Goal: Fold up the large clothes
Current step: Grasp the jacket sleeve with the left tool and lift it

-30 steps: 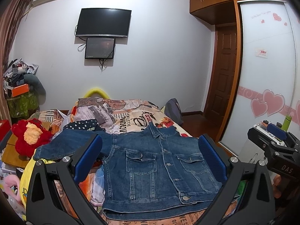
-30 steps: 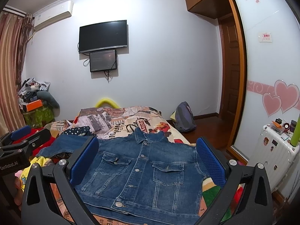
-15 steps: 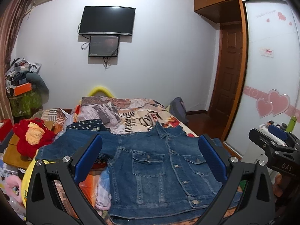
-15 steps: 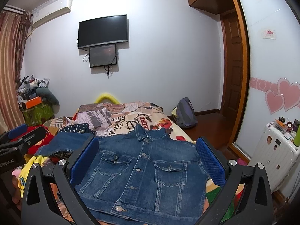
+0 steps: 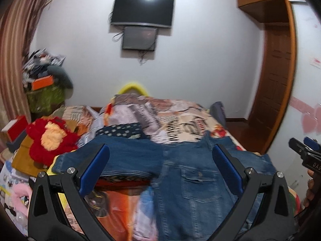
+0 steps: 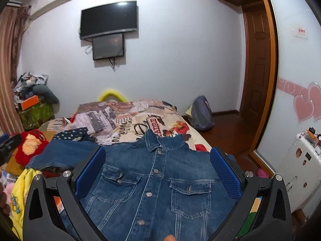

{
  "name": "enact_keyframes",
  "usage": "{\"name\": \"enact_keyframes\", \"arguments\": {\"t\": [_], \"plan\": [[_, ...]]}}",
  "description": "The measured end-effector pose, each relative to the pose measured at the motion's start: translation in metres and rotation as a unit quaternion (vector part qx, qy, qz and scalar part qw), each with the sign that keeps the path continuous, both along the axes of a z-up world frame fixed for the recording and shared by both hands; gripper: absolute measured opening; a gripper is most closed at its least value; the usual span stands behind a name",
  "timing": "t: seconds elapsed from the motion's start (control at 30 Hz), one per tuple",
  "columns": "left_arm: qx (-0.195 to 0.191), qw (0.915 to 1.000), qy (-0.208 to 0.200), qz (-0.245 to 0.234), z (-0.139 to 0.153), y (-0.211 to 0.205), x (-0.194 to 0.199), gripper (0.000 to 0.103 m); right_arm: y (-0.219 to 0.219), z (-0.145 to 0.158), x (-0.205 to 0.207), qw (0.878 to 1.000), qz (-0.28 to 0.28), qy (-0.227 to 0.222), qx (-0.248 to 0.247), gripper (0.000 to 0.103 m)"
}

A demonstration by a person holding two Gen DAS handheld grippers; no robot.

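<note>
A blue denim jacket [image 6: 156, 182] lies front up and buttoned on the bed, collar toward the far wall. Its left sleeve [image 5: 112, 156] stretches out flat to the left. In the left wrist view the jacket [image 5: 196, 188] sits right of centre. My left gripper [image 5: 160, 170] is open and empty, above the sleeve and the jacket's left side. My right gripper [image 6: 157, 174] is open and empty, above the jacket's chest. The right gripper's tip also shows at the right edge of the left wrist view [image 5: 307, 152].
The bed [image 6: 140, 118] has a printed quilt. A red plush toy [image 5: 50, 140] and a pile of clutter lie left of the jacket. A dotted dark cloth [image 5: 120, 130] lies behind the sleeve. A grey backpack [image 6: 200, 114] sits on the floor; a white suitcase [image 6: 299, 164] stands right.
Both grippers have moved forward over the bed. The left one has swung left, so the jacket now sits right of centre in its view. Jaws stay open.
</note>
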State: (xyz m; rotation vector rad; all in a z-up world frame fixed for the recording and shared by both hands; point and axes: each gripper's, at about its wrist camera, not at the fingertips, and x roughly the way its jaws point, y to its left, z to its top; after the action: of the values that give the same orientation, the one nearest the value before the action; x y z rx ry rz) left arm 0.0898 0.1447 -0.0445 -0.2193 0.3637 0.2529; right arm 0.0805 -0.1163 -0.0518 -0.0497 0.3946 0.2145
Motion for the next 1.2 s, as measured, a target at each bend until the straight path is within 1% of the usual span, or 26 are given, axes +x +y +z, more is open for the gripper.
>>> {"name": "enact_keyframes", "arguments": {"t": [0.13, 0.2, 0.27, 0.3, 0.37, 0.5, 0.57, 0.63, 0.7, 0.8, 0.83, 0.9, 0.93, 1.03, 1.07, 1.1, 1.13, 1.2], "plan": [[0.0, 0.9978, 0.038, 0.055, -0.018, 0.046, 0.011, 0.103, 0.007, -0.013, 0.028, 1.0, -0.006, 0.019, -0.012, 0.103], [-0.013, 0.9955, 0.056, 0.075, -0.029, 0.068, 0.015, 0.103, 0.012, -0.019, 0.038, 0.999, 0.001, 0.031, -0.022, 0.103], [-0.043, 0.9932, 0.068, 0.084, -0.045, 0.097, 0.02, 0.103, 0.016, -0.025, 0.049, 0.999, 0.005, 0.042, -0.027, 0.103], [-0.065, 0.9912, 0.079, 0.083, -0.054, 0.113, 0.02, 0.103, 0.017, -0.029, 0.054, 0.998, 0.006, 0.048, -0.028, 0.103], [-0.105, 0.9858, 0.103, 0.081, -0.072, 0.137, 0.02, 0.103, 0.02, -0.035, 0.066, 0.998, 0.01, 0.062, -0.028, 0.103], [-0.181, 0.9677, 0.146, 0.096, -0.114, 0.177, 0.014, 0.103, 0.025, -0.052, 0.082, 0.995, 0.018, 0.096, -0.033, 0.103], [-0.212, 0.9595, 0.158, 0.098, -0.131, 0.191, 0.011, 0.103, 0.03, -0.06, 0.09, 0.993, 0.022, 0.113, -0.038, 0.103], [-0.255, 0.9498, 0.156, 0.091, -0.15, 0.205, 0.01, 0.103, 0.034, -0.068, 0.098, 0.991, 0.027, 0.127, -0.042, 0.103], [-0.3, 0.9402, 0.143, 0.076, -0.165, 0.217, 0.012, 0.103, 0.038, -0.074, 0.101, 0.989, 0.03, 0.135, -0.049, 0.103], [-0.365, 0.9204, 0.122, 0.068, -0.188, 0.237, 0.017, 0.103, 0.044, -0.08, 0.107, 0.988, 0.031, 0.14, -0.062, 0.103], [-0.376, 0.9162, 0.118, 0.071, -0.193, 0.242, 0.02, 0.103, 0.045, -0.082, 0.106, 0.987, 0.033, 0.143, -0.066, 0.103], [-0.405, 0.9052, 0.109, 0.069, -0.206, 0.255, 0.026, 0.101, 0.048, -0.084, 0.111, 0.986, 0.036, 0.147, -0.071, 0.103], [-0.417, 0.8997, 0.107, 0.069, -0.212, 0.26, 0.03, 0.098, 0.048, -0.085, 0.11, 0.985, 0.037, 0.149, -0.074, 0.103], [-0.438, 0.8893, 0.108, 0.076, -0.225, 0.272, 0.04, 0.093, 0.05, -0.087, 0.113, 0.985, 0.035, 0.151, -0.08, 0.103], [-0.441, 0.8878, 0.107, 0.077, -0.228, 0.276, 0.043, 0.093, 0.05, -0.088, 0.114, 0.984, 0.035, 0.153, -0.08, 0.103], [-0.441, 0.8876, 0.106, 0.08, -0.231, 0.28, 0.046, 0.093, 0.049, -0.088, 0.116, 0.984, 0.034, 0.154, -0.08, 0.103], [-0.442, 0.8882, 0.098, 0.08, -0.233, 0.283, 0.049, 0.09, 0.049, -0.089, 0.117, 0.984, 0.034, 0.154, -0.08, 0.103], [-0.447, 0.8879, 0.079, 0.076, -0.235, 0.289, 0.052, 0.09, 0.05, -0.09, 0.119, 0.984, 0.032, 0.156, -0.081, 0.103]]}}
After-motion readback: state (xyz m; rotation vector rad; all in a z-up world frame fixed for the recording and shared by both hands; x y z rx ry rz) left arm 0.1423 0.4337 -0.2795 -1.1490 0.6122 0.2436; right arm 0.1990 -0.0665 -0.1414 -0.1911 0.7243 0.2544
